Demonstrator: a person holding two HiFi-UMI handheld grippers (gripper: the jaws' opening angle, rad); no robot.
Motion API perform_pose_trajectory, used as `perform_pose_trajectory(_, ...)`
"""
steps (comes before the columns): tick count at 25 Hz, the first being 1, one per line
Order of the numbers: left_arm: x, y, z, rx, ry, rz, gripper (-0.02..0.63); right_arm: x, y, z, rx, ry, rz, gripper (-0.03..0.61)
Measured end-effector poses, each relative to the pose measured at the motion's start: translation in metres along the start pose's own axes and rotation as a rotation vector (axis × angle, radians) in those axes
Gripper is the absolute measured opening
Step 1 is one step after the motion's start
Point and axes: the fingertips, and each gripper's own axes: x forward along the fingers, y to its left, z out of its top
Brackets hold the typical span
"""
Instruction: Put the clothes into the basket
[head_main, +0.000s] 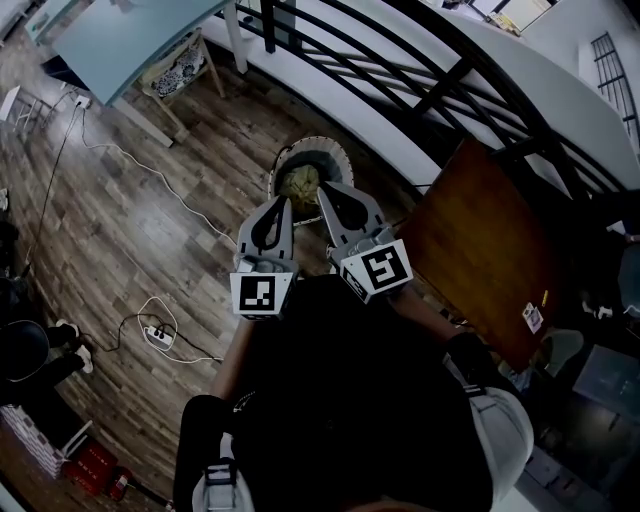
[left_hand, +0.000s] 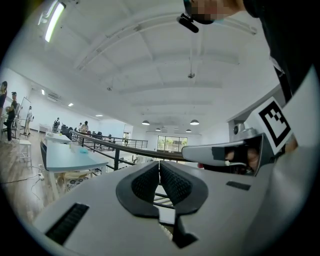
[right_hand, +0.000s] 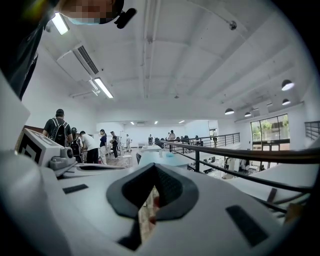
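the only print is the black-and-white square marker on each gripper's cube; a sticker (head_main: 532, 317) on the brown counter (head_main: 480, 250) is too small to read. the left gripper (head_main: 283, 204) and right gripper (head_main: 327, 192) are held level, side by side, each with its jaws pressed together on nothing. below their tips, on the wooden floor (head_main: 120, 240), sits the woven basket (head_main: 318, 141) with yellowish clothes (head_main: 298, 183) inside. a power strip (head_main: 158, 336) lies off left; a black railing (head_main: 268, 25) runs beyond.
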Motion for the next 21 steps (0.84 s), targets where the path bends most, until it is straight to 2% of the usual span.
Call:
perform_pose_trajectory(11,-0.003,-0.009,0.004,0.000,-0.005,-0.002,0.015,-0.011,-0.005,0.000,-0.003,-0.002,-0.026,0.008)
perform_pose_trajectory(15,-0.002,0.000,0.000,-0.022,-0.010,0.009,0.015,-0.003,-0.005,-0.001,0.000,0.003,-0.029,0.008)
perform_pose_trajectory(21,-0.002,0.008,-0.010,-0.013,0.004,0.009,0.015,0.003,-0.005,-0.004,0.004,0.009,-0.032,0.008)
